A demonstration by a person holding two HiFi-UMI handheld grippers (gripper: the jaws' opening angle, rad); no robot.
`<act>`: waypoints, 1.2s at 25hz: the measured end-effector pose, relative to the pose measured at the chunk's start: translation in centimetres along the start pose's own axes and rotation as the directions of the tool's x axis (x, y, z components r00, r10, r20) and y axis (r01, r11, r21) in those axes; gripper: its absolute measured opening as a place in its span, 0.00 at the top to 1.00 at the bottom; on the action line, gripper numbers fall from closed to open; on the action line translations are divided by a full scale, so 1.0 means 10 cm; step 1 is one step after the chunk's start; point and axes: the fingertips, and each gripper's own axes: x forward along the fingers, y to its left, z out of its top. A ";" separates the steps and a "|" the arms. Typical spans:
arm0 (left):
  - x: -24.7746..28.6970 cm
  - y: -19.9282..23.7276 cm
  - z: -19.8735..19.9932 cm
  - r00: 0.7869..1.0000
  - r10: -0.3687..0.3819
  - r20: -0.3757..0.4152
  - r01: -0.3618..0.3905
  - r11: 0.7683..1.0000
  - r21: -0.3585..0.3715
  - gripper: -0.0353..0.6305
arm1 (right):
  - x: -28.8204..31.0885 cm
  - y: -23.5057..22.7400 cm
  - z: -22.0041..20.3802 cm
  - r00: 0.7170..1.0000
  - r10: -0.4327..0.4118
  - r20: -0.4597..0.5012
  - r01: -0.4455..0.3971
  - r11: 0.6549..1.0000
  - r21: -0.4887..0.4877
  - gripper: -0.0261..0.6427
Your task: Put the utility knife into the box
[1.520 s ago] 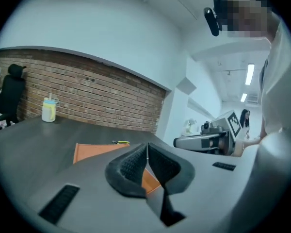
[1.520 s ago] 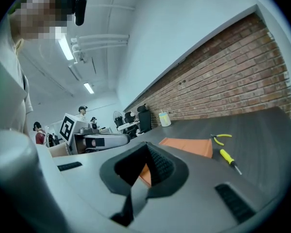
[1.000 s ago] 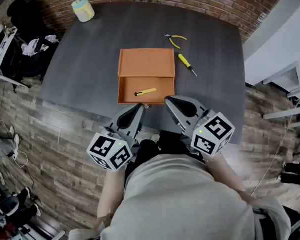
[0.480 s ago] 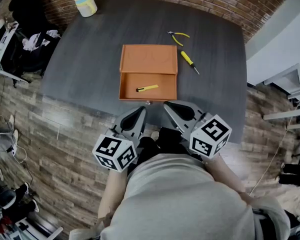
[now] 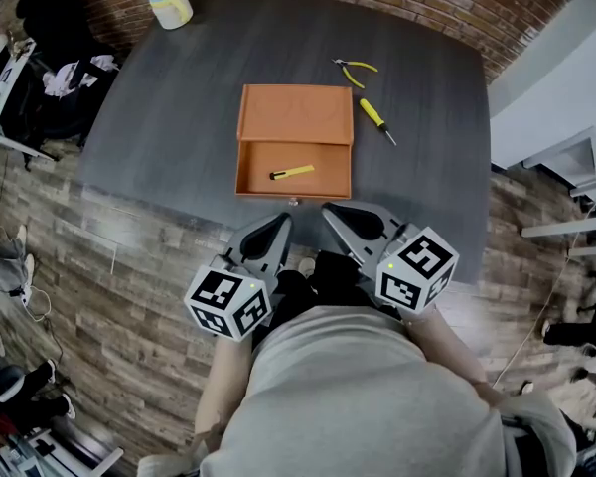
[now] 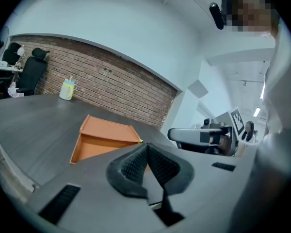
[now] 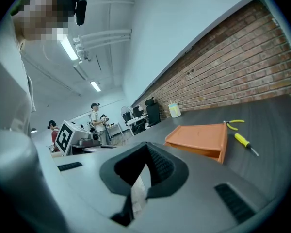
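The utility knife (image 5: 292,174) lies inside the open box (image 5: 296,117), in its near half. The left gripper (image 5: 280,222) and right gripper (image 5: 331,211) are clenched on nothing, just off the table's (image 5: 179,117) near edge. I judge the task done; no further move seems needed.

Looking steeply down from the head, well above, taking in the whole dark table (image 5: 159,137) with the orange box (image 5: 296,115) near centre. Riding on the left gripper (image 6: 146,148), sitting low just off the table's near edge, facing across the top towards the brick wall (image 6: 111,89). Riding on the right gripper (image 7: 146,148), likewise low and near, facing the same way. Sharing the box across all three views, and catching the opposite gripper sideways in each low view.
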 end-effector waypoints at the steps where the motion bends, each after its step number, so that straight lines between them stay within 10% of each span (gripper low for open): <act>1: 0.00 0.00 -0.01 1.000 -0.002 -0.001 0.002 1.000 -0.005 0.92 | 0.01 0.00 -0.01 1.000 0.003 -0.003 -0.003 1.000 0.002 0.95; 30: 0.07 0.04 -0.02 1.000 -0.016 -0.023 0.015 1.000 -0.009 0.92 | 0.01 -0.05 -0.05 0.999 -0.007 -0.032 0.007 1.000 -0.001 0.95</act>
